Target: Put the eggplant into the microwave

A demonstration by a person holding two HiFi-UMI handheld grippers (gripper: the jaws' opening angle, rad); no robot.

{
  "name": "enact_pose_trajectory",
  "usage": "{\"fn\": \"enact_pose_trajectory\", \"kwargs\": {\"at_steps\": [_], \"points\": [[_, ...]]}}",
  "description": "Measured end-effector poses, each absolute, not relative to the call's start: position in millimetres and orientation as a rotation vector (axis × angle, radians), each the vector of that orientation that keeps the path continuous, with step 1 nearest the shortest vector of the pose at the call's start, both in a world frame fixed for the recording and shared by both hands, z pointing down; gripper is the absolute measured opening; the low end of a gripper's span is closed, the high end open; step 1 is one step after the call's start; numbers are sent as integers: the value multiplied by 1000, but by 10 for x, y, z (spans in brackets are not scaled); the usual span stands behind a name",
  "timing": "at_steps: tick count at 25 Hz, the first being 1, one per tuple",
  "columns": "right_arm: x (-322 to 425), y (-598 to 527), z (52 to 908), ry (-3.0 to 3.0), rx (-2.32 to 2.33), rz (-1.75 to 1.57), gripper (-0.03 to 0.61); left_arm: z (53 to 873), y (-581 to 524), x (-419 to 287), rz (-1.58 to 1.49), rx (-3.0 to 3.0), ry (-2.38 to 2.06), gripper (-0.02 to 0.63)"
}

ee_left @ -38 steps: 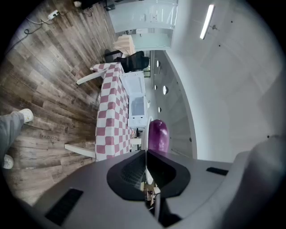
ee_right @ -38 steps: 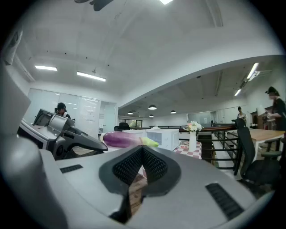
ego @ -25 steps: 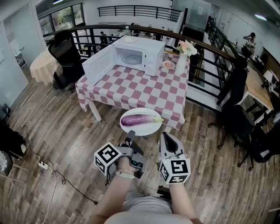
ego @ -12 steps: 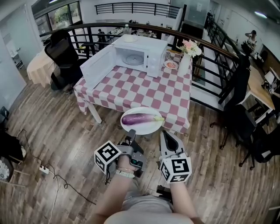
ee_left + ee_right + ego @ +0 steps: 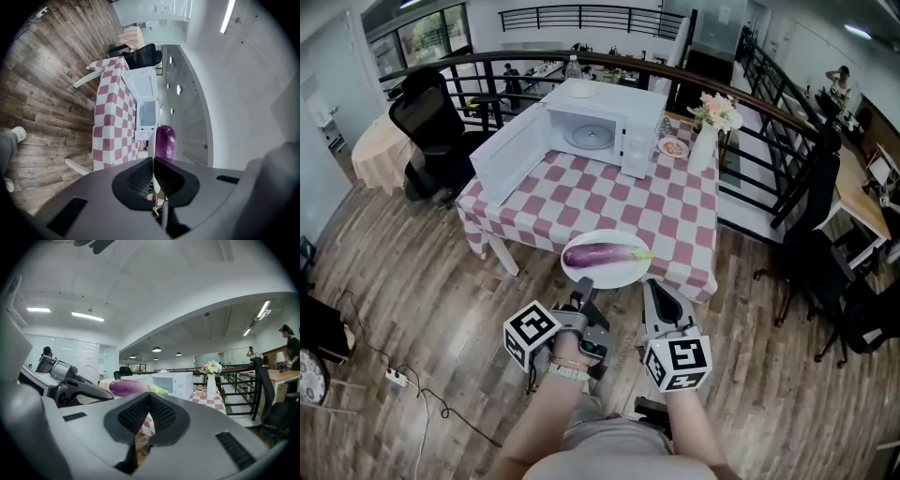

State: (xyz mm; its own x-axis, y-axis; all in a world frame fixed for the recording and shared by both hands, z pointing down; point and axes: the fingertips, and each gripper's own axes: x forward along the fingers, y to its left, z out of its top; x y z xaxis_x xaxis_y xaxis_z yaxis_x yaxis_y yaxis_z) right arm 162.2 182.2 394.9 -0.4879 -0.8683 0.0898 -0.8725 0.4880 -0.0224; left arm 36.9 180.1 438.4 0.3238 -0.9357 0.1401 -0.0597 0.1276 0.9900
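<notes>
Eggplant on plate, at desk's near edge

Eggplant (image 5: 602, 254) lies lengthwise on a white plate (image 5: 612, 277) held in the air w/ floor below, by the desk's (image 5: 609, 202) near edge. Left hand-held gripper (image 5: 583, 286) pinches the plate's near rim. Right hand-held gripper (image 5: 652, 289): jaws pressed together, nothing between, tip just beside the rim. Microwave (image 5: 605, 112) sits at far-left corner, door (image 5: 511, 155) swung open.

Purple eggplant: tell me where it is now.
In the head view, lower centre, the purple eggplant lies on a round white plate held by the left gripper, at the near edge of the red-checked table.
</notes>
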Motion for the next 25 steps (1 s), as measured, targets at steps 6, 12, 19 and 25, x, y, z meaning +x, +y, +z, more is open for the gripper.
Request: {"fn": "enact_pose_trajectory", "kwargs": {"at_steps": [6,12,19,25], "points": [[1338,1517,3953,-2645,1568,112,25,4400,1498,114,-830,1276,-1041,12],[1081,1224,3981,-2634,1594,131,23,4409,1194,-154,-810,1286,-1036,12],[805,909,3960,-2642,1594,136,25,4399,892,-399,-802,1293,-1031,12],[705,691,3958,-2645,1598,140,25,4392,687,-495,-801,1294,-1024,12]]}}
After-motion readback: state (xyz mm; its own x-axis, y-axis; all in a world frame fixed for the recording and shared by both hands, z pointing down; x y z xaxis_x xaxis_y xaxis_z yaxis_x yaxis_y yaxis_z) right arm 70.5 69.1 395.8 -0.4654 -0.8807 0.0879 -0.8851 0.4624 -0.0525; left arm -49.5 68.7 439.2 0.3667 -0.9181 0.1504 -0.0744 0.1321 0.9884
